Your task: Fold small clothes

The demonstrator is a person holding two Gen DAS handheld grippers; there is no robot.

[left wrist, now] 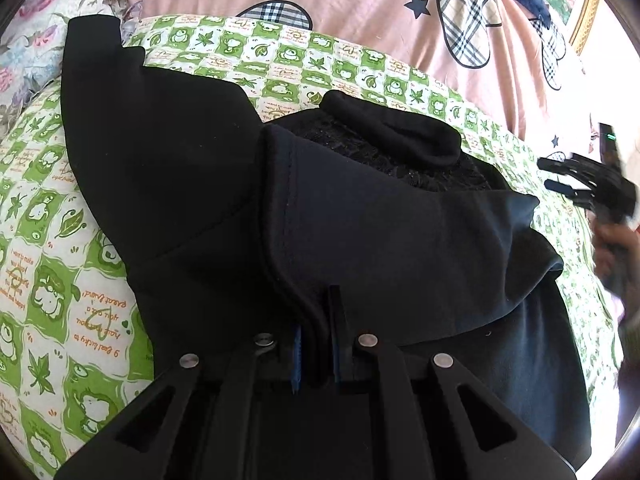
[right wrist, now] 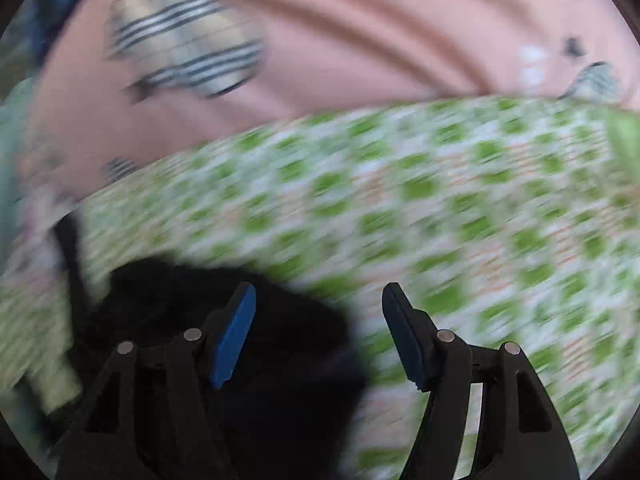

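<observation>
Left wrist view: left gripper [left wrist: 316, 344] pinches a hem fold of the black garment [left wrist: 320, 208], which lies on the green-checked sheet [left wrist: 48, 280]; one flap turned over, sleeve at 10 o'clock unfolded. Right wrist view (blurred): right gripper [right wrist: 318, 336] spread, empty, garment at 8 o'clock. Folding judged partway.
</observation>
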